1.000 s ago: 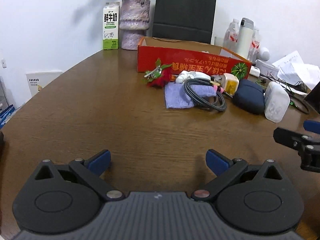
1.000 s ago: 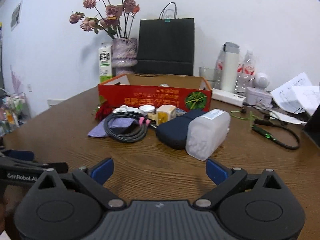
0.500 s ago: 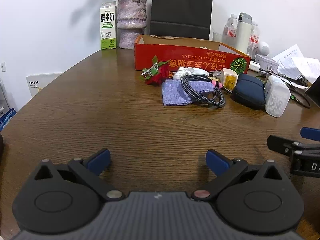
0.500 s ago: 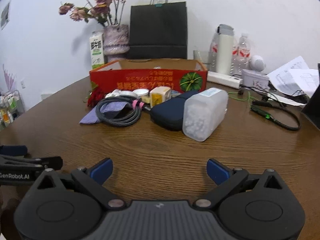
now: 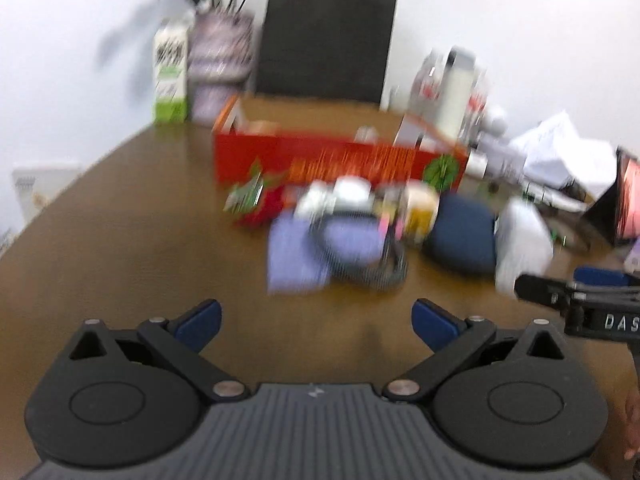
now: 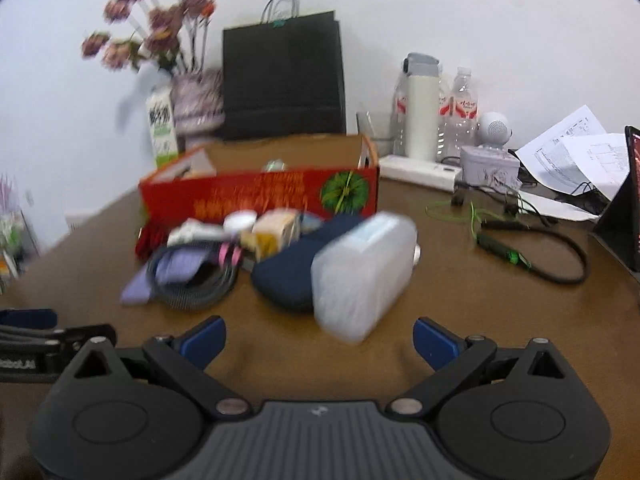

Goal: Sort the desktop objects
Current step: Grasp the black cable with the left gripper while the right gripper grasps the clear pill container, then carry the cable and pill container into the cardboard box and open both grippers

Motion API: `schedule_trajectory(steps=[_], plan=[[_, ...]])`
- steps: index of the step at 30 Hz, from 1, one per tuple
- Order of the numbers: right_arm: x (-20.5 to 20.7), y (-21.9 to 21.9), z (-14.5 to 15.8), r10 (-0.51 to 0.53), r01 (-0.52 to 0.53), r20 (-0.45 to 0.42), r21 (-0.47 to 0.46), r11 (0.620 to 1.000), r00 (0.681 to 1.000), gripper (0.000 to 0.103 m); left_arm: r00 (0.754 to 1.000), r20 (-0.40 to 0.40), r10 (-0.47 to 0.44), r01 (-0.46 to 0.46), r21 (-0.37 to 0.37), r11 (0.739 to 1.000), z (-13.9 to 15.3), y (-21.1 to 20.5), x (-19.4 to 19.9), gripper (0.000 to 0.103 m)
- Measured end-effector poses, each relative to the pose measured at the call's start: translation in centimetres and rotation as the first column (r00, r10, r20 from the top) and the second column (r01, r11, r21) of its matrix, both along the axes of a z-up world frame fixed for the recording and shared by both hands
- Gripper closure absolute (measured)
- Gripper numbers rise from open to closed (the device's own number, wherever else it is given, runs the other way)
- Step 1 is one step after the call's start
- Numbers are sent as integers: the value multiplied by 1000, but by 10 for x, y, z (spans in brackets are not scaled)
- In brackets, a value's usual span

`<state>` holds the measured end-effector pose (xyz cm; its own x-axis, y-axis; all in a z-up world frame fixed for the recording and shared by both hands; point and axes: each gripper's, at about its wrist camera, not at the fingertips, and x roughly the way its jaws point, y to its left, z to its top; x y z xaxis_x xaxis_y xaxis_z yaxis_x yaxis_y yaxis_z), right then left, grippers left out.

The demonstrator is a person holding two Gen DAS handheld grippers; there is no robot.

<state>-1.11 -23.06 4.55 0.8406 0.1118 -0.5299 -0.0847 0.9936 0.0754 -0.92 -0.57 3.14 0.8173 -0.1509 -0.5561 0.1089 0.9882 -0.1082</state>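
A pile of desk objects lies on the brown table in front of a red cardboard box (image 5: 336,160) (image 6: 260,196): a purple cloth (image 5: 296,256), a coiled grey cable (image 6: 192,284), a red flower (image 5: 264,204), a yellow-white charger (image 6: 276,228), a navy pouch (image 5: 460,240) (image 6: 288,276) and a translucent white container (image 6: 360,272) (image 5: 520,244). My left gripper (image 5: 316,322) is open and empty, short of the cloth. My right gripper (image 6: 318,342) is open and empty, just before the container.
A black paper bag (image 6: 284,80), a vase of flowers (image 6: 196,104) and a milk carton (image 5: 170,76) stand behind the box. Bottles (image 6: 420,108), a power strip (image 6: 420,168), papers (image 6: 580,152), a green-tipped cable (image 6: 532,248) and a tablet (image 6: 628,208) lie at the right.
Both grippers have moved forward toward the pile and now look down on it from higher; the objects appear larger. Both stay open and empty.
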Motion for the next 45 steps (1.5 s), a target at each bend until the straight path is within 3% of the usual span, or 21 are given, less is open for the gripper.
schedule_trajectory(steps=[2, 6, 8, 9, 10, 12, 16, 21, 25, 31, 34, 37, 38, 42, 45], plan=[[13, -2, 2, -35, 35, 6, -28, 999, 999, 8, 1000, 17, 10, -10, -3, 1000, 4, 1, 22, 0], [28, -7, 3, -60, 60, 9, -24, 998, 998, 15, 1000, -15, 11, -11, -34, 999, 3, 5, 65, 25], [39, -10, 1, -70, 70, 0, 0, 998, 998, 16, 999, -50, -6, 6, 11, 1000, -2, -1, 81, 47], [50, -11, -2, -73, 73, -16, -5, 997, 997, 24, 998, -64, -13, 14, 20, 1000, -4, -4, 87, 64], [55, -10, -4, -80, 80, -29, -9, 997, 996, 40, 996, -84, -20, 22, 23, 1000, -7, -6, 92, 83], [59, -11, -6, -89, 89, -35, -8, 996, 995, 42, 996, -88, -11, 11, -2, 1000, -10, -6, 91, 91], [56, -12, -6, -117, 117, -23, -28, 993, 993, 58, 1000, 1, -24, 24, -17, 1000, 1, -9, 65, 91], [26, -23, 5, -137, 137, 19, -13, 990, 990, 60, 993, 112, -31, 38, -62, 997, 33, -5, 23, 91], [-14, -31, 21, -136, 136, 65, 5, 991, 989, 60, 986, 155, -57, 75, -110, 991, 54, 3, -14, 92], [-69, -16, 23, 53, -53, 25, 21, 998, 998, 59, 994, 66, -89, 97, -128, 987, 39, 28, -62, 93], [-79, -1, 12, 89, -89, -11, -40, 995, 996, 59, 996, 19, -90, 91, -80, 993, 22, 34, -76, 94], [-78, 7, 0, 101, -103, -49, -42, 994, 994, 58, 997, -21, -77, 76, -39, 996, 6, 32, -79, 93], [-78, 10, -1, 104, -106, -55, -44, 993, 993, 58, 997, -19, -78, 78, -24, 997, 4, 31, -79, 90], [-74, 15, -3, 115, -120, -69, -66, 991, 991, 55, 988, 10, -151, 151, 37, 988, -2, 21, -80, 41], [-69, 11, -2, 104, -106, -71, -35, 994, 992, 43, 981, -6, -195, 195, 90, 977, -12, 12, -74, 37]])
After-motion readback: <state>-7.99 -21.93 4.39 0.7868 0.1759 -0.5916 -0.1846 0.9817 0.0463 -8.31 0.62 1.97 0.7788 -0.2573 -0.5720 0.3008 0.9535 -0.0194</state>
